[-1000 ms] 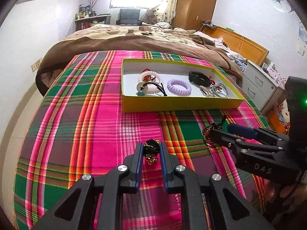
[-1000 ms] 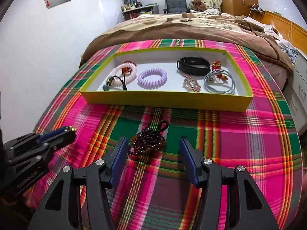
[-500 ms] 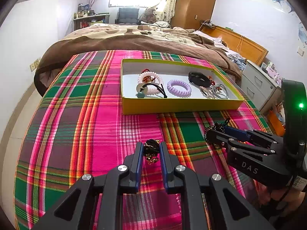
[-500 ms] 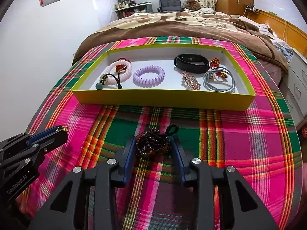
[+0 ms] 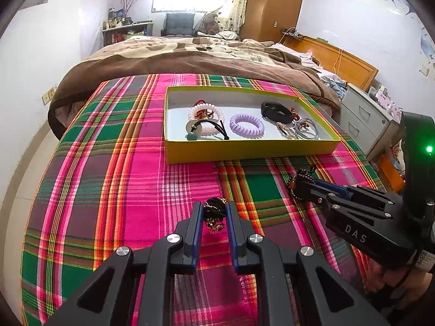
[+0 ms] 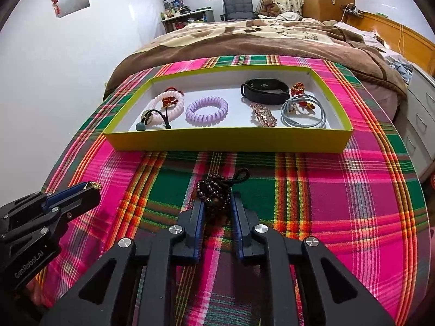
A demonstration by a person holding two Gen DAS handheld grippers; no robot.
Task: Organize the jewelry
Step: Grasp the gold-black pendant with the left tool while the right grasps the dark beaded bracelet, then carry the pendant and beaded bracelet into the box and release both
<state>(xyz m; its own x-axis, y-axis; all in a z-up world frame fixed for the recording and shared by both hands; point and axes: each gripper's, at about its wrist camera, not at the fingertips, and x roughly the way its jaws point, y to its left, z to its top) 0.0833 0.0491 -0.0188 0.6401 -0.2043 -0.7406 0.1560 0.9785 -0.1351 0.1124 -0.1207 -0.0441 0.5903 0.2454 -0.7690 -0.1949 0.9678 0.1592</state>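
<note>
Near the box [image 6: 228,142], left gripper [image 5: 214,216] pinches a chain [image 5: 215,212] and right gripper [image 6: 216,206] is closing on the beads [image 6: 213,194], ready for carrying both into it.

You see a plaid cloth [image 6: 339,195] in hot pink, green and purple with orange and white stripes filling the lower frame. At centre sits a tray [image 6: 225,142] with yellow-green walls and a white floor. Inside it, from left to right: a pale pink coil band [image 6: 165,108], a lilac coil band [image 6: 206,111], a black wristband [image 6: 265,91] and a grey cord loop [image 6: 303,114]. At lower centre you see a dark maroon bead string [image 6: 213,193] between blue pads [image 6: 199,224] on black fingers. In the left view, a black-and-gold chain [image 5: 214,212] sits at lower centre. The blanket [image 6: 258,38] at the top is brown and cream.
</note>
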